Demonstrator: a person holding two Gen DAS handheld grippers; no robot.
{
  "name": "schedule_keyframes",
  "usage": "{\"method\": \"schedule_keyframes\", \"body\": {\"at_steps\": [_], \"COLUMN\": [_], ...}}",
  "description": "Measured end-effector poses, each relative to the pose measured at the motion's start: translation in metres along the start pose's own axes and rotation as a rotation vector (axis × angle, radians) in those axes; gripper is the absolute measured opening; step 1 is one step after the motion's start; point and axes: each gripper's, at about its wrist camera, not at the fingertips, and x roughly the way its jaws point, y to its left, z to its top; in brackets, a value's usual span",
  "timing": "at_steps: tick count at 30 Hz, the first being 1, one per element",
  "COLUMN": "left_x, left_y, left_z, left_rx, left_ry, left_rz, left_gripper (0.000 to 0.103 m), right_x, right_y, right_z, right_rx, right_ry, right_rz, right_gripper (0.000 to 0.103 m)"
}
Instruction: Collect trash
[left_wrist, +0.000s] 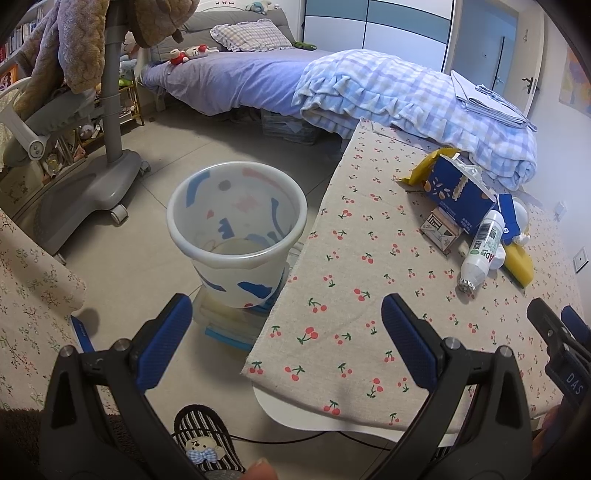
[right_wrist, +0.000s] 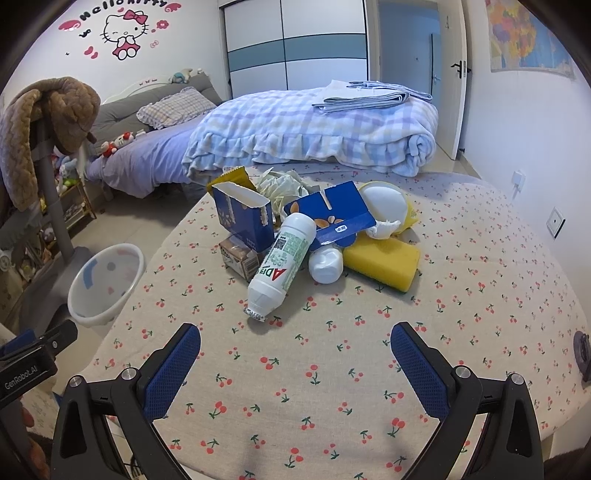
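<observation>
A pile of trash lies mid-table on the cherry-print cloth (right_wrist: 332, 369): a white plastic bottle (right_wrist: 282, 264) on its side, a torn blue carton (right_wrist: 245, 218), a blue flattened box (right_wrist: 332, 212), a yellow sponge (right_wrist: 382, 260), a small brown carton (right_wrist: 238, 256), crumpled paper (right_wrist: 280, 184) and white cups (right_wrist: 382, 205). In the left wrist view the same bottle (left_wrist: 482, 251) and blue carton (left_wrist: 460, 192) sit far right. A white patterned bin (left_wrist: 236, 229) stands on the floor left of the table, also bin (right_wrist: 105, 284). My left gripper (left_wrist: 286, 306) is open above the bin and table edge. My right gripper (right_wrist: 295, 336) is open, just short of the bottle.
A bed with a plaid blanket (right_wrist: 314, 129) borders the table's far side. A grey wheeled stand (left_wrist: 107, 147) draped with clothes stands on the floor left of the bin. A striped slipper (left_wrist: 207, 439) lies under the left gripper. A wall socket (right_wrist: 554, 221) is on the right.
</observation>
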Motion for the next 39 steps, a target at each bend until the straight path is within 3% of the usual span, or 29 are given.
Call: {"method": "schedule_keyframes", "body": {"at_steps": [28, 34, 39], "left_x": [0.001, 0.001, 0.003], "left_y": [0.000, -0.006, -0.024], "left_z": [0.001, 0.021, 0.045], "left_rx": [0.000, 0.032, 0.113], "left_ry": [0.012, 0.034, 0.050], "left_rz": [-0.010, -0.054, -0.086], "left_gripper": [0.102, 0.102, 0.102], "right_x": [-0.001, -0.009, -0.002], "right_y": [0.005, -0.002, -0.021], "right_z": [0.001, 0.027, 0.060], "right_rx": [0.003, 0.009, 0.017], "right_ry": [0.011, 0.010, 0.058], "right_rz": [0.004, 0.007, 0.006], "right_gripper": [0.103, 0.103, 0.103]}}
